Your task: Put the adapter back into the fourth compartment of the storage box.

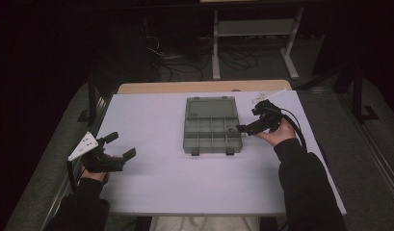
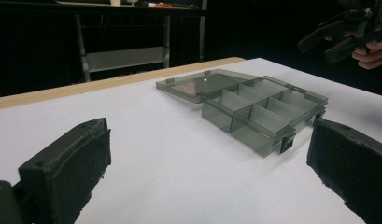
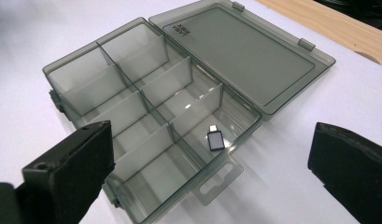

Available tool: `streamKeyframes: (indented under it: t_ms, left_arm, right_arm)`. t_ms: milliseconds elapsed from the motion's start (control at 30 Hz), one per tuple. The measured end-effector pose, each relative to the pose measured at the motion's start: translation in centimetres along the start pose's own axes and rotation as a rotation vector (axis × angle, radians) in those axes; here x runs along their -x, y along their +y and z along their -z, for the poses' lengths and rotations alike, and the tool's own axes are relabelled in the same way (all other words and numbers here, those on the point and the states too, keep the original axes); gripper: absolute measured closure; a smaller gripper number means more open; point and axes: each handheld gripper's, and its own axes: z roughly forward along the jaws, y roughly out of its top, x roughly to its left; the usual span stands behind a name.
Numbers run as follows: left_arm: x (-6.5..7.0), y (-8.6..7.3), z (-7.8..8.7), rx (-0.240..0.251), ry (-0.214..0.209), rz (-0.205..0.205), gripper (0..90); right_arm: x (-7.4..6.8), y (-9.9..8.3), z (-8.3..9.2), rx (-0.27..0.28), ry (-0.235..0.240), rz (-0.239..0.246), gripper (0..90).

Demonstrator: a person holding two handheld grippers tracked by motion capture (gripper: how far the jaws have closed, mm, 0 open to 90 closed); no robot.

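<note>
A smoky grey compartment box (image 1: 212, 134) lies open in the middle of the white table, its lid (image 1: 210, 108) flat on the far side. A small black and silver plug-like piece (image 3: 215, 140) rests in the end compartment beside the hinge, near the hang tab. My right gripper (image 1: 247, 120) hovers at the box's right end, open, with nothing between its jaws; it also shows far off in the left gripper view (image 2: 338, 39). My left gripper (image 1: 121, 145) sits on the table's left side, open and empty, pointing toward the box (image 2: 263, 112).
The white table top (image 1: 161, 183) has a wooden strip (image 1: 151, 87) along its far edge. Behind it stand a white metal frame (image 1: 255, 29) and loose cables (image 1: 180, 65) on the dark floor. The box's other compartments (image 3: 90, 79) hold nothing.
</note>
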Motion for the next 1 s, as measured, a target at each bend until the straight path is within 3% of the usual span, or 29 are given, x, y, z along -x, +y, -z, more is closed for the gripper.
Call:
streamKeyframes:
  t_ms: [700, 733, 1000]
  left_arm:
    - [-0.1, 0.0, 0.0, -0.002, 0.003, 0.003, 0.0]
    - [-0.1, 0.0, 0.0, -0.001, 0.003, 0.005, 0.0]
    - [-0.1, 0.0, 0.0, -0.002, 0.003, 0.004, 0.0]
  right_arm:
    - [-0.5, -1.7, 1.8, 0.021, 0.002, -0.003, 0.0]
    - [-0.8, -1.9, 1.9, 0.043, 0.004, -0.002, 0.0]
    - [-1.2, -2.3, 2.3, 0.055, 0.006, 0.001, 0.0]
